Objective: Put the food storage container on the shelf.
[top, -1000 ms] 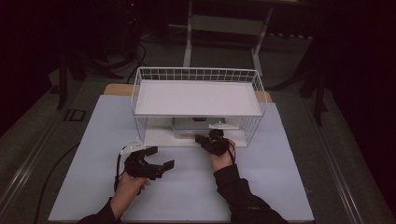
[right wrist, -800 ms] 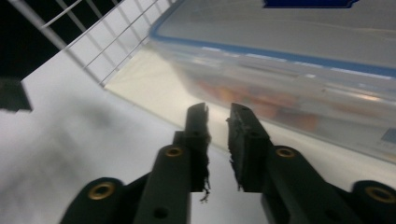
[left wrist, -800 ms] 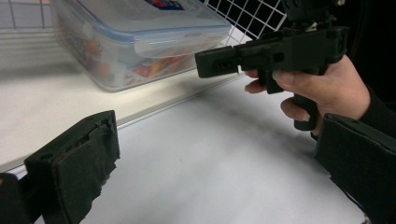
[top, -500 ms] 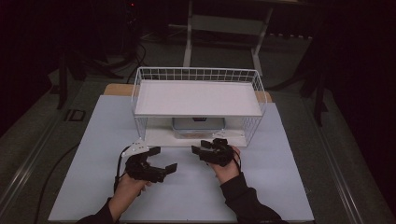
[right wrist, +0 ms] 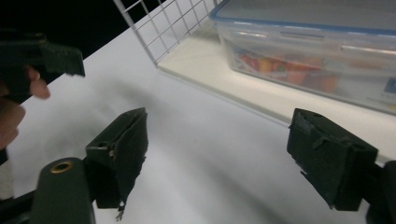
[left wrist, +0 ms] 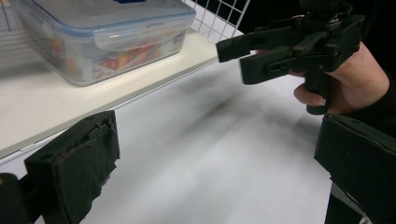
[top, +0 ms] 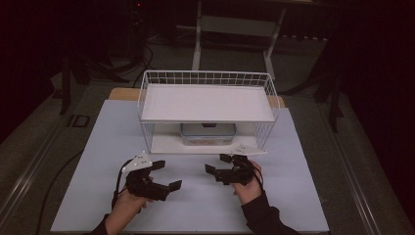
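No text, label or number can be read anywhere.

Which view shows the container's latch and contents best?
Left gripper view: the clear container sits close, with its front latch and colourful contents plain. The right gripper view shows it cropped and blurrier; the high view shows it small and dim under the wire rack's shelf.

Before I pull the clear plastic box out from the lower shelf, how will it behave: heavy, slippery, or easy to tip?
The plastic box looks stiff, with a snap lid, so it should keep its shape. It holds colourful contents, so it is probably not very light. Its smooth walls may slip between the open right gripper pads. It sits low and flat on the lower shelf, so tipping seems unlikely.
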Demonstrator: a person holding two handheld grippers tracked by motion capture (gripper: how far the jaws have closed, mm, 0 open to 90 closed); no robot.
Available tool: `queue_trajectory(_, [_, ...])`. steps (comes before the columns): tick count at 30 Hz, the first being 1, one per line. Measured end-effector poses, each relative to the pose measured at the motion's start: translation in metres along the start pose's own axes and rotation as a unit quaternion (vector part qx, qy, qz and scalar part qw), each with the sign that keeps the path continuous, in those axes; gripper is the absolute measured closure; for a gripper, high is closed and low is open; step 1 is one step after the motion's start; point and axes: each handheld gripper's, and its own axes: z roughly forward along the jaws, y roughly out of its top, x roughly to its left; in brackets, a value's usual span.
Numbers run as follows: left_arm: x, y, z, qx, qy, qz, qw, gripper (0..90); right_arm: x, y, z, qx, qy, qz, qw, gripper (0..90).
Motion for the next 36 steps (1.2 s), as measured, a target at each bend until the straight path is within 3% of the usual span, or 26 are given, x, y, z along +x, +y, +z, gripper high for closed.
queue_trajectory(8, [-0.002, -0.006, -0.012, -0.001, -0.015, 0.006, 0.9999, 0.0, -0.001, -0.013, -0.027, -0.005, 0.0, -0.014, 0.9999, 18.6])
queue_trajectory(14, [0.002, -0.013, -0.021, -0.001, -0.015, 0.001, 0.9999, 0.0, -0.004, -0.021, -0.048, -0.011, -0.004, -0.022, 0.9997, 18.6])
queue_trajectory(31, [0.009, -0.034, -0.038, -0.007, -0.004, -0.005, 1.0, 0.0, -0.017, -0.05, -0.101, -0.04, -0.037, 0.0, 0.9985, 18.8])
queue_trajectory(36, [0.01, -0.039, -0.041, -0.004, -0.009, -0.004, 0.9999, 0.0, -0.02, -0.061, -0.108, -0.027, -0.05, 0.002, 0.9984, 18.9])
